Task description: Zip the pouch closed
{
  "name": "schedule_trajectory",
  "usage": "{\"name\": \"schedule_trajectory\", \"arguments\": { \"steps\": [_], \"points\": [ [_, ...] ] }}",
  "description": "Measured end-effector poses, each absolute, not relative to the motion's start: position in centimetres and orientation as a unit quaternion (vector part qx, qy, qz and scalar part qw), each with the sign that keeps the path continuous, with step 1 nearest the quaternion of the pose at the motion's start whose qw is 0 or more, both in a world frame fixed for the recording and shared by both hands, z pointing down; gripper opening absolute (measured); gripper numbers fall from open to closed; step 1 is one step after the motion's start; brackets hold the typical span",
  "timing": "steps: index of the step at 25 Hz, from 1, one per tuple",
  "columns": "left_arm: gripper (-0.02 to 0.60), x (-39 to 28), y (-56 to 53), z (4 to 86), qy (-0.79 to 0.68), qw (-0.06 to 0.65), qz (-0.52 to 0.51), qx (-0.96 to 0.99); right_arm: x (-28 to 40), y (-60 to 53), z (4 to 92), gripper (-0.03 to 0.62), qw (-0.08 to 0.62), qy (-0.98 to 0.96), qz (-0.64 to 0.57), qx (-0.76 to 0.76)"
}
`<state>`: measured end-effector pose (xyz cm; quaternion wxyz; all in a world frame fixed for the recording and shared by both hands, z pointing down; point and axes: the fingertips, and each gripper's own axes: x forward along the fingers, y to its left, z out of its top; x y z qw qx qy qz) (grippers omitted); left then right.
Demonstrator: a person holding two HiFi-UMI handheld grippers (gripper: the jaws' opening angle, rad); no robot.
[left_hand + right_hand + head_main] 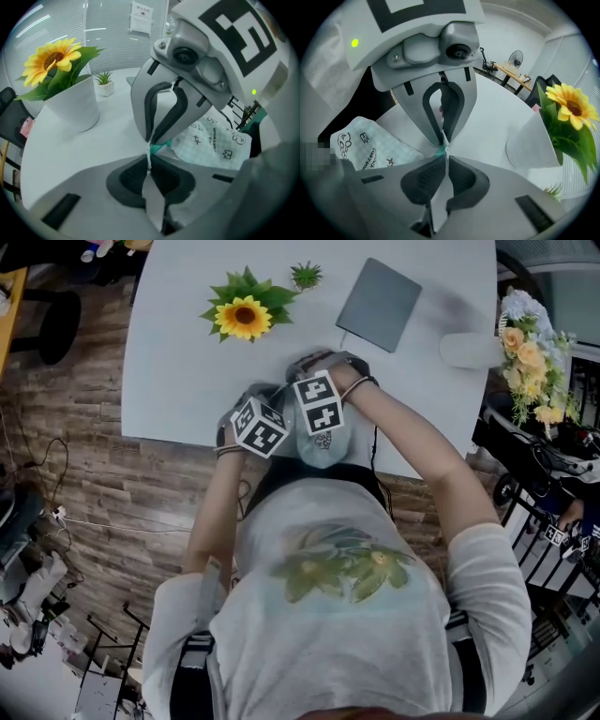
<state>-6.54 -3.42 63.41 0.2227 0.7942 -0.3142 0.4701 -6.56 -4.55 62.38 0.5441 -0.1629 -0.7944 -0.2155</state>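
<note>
The pouch (pixel 213 140) is pale mint check cloth with black doodles and lies near the table's front edge; it also shows as the pouch (pixel 323 448) and the pouch (pixel 361 140). A teal zipper strip (pixel 158 147) runs along its edge. My left gripper (pixel 150 158) is shut on that strip. My right gripper (pixel 443 152) is shut on the same zipper strip (pixel 438 151), tip to tip with the left. Whether either one holds the slider is hidden. From above only the two marker cubes show, the left cube (pixel 259 426) and the right cube (pixel 319 404).
On the white table (pixel 178 362) stand a sunflower in a white pot (pixel 242 315), a small green plant (pixel 306 276) and a grey flat case (pixel 379 304). A white object (pixel 469 351) lies at the right edge, beside a bouquet (pixel 530 357). Wooden floor lies to the left.
</note>
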Motion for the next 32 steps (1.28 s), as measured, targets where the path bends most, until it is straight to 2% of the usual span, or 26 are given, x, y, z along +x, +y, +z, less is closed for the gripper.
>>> {"name": "schedule_trajectory", "arguments": {
  "steps": [16, 32],
  "points": [
    [0.026, -6.7, -3.6, 63.3, -0.329, 0.260, 0.447, 0.790, -6.0, -4.5, 62.1, 0.018, 0.547, -0.807, -0.173, -0.141],
    [0.023, -6.7, -3.8, 63.3, -0.343, 0.302, 0.441, 0.772, -5.2, -4.3, 62.0, 0.018, 0.563, -0.794, -0.186, -0.130]
  ]
}}
